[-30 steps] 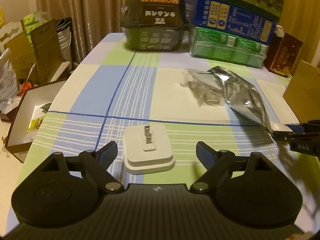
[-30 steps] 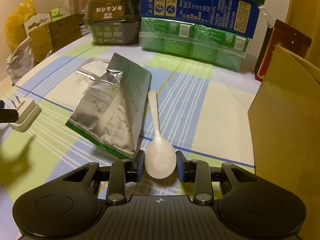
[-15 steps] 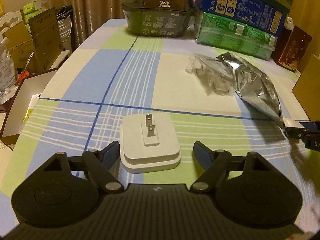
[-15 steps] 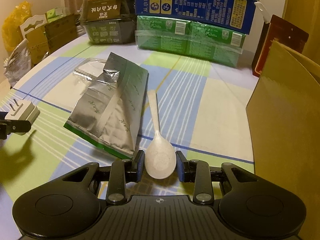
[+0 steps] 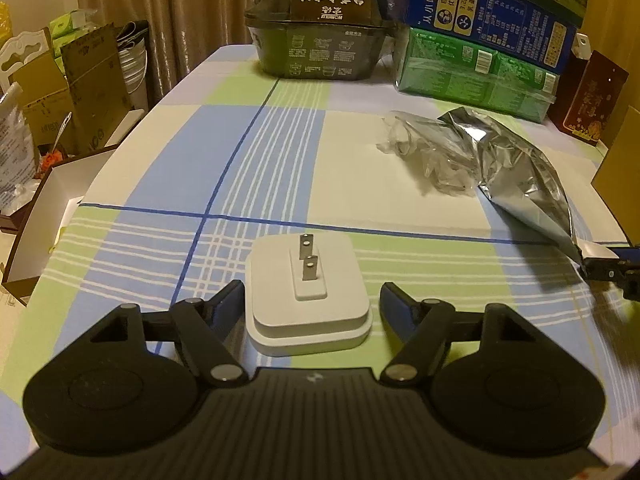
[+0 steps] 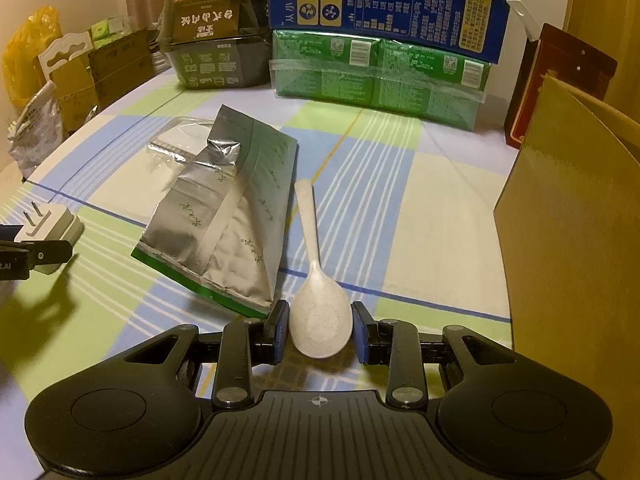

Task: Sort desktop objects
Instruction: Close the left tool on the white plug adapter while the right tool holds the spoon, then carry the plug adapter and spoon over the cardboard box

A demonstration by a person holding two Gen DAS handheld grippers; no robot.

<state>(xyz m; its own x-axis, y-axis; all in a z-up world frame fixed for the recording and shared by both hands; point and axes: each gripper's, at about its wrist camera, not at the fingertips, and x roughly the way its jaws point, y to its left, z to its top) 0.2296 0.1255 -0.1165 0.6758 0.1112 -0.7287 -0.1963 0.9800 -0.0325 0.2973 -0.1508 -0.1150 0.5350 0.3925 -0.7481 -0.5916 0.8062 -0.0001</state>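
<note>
Your left gripper (image 5: 310, 306): jaws spread, straddling white plug adapter (image 5: 307, 294) lying prongs-up on checked tablecloth (image 5: 280, 152), no contact visible. Your right gripper (image 6: 320, 330): jaws narrowed beside speckled spoon (image 6: 318, 298) bowl; whether pads touch it, cannot tell. Foil pouch (image 6: 228, 216) just left of spoon.

The right gripper (image 5: 616, 270) is cut off by the frame edge. The clear plastic tray (image 6: 176, 140) is partly hidden behind the foil pouch (image 6: 224, 216).

Spoon (image 6: 316, 280) just right of foil bag (image 6: 224, 216)
</note>
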